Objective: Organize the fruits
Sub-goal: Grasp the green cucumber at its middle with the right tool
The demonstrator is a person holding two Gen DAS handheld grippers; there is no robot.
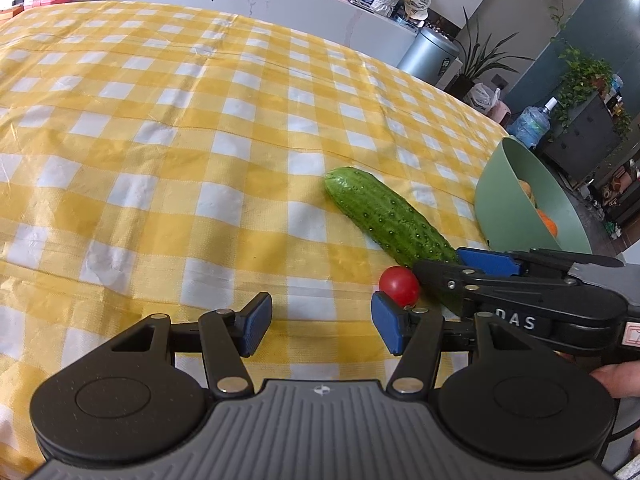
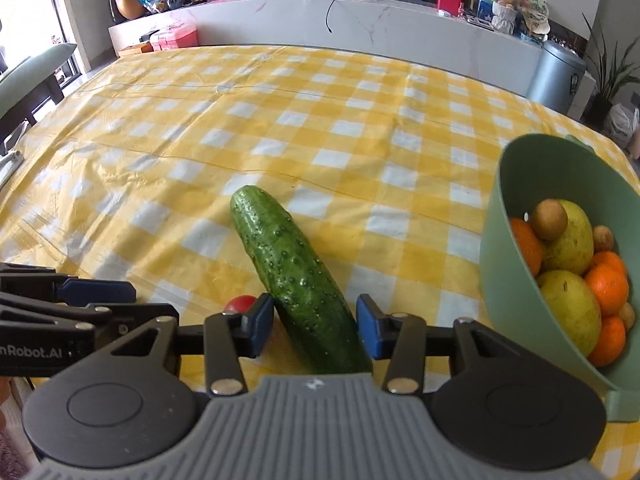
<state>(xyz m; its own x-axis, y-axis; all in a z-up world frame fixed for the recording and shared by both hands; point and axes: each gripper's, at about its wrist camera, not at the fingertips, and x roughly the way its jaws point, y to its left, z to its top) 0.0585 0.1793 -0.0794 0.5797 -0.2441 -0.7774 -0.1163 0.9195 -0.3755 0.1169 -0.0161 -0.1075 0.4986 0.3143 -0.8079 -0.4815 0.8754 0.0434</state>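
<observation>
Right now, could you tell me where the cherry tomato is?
The cherry tomato lies on the checked tablecloth, against the cucumber's near end, just ahead of the left gripper's right-side pad in the left wrist view.

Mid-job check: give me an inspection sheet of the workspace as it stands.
Surface: yellow checked tablecloth, creased.
Job's things: cucumber lying on the cloth; cherry tomato beside it; green bowl tilted, holding oranges and pears.
Clutter: nothing seen on the cloth.
Grippers: right claw straddles the cucumber, its left pad touching, a gap at the other; left claw open, empty, tomato by one pad.
Cables: black cable hanging off the far counter.
Surroundings: bin, plants, teddy bear.
</observation>
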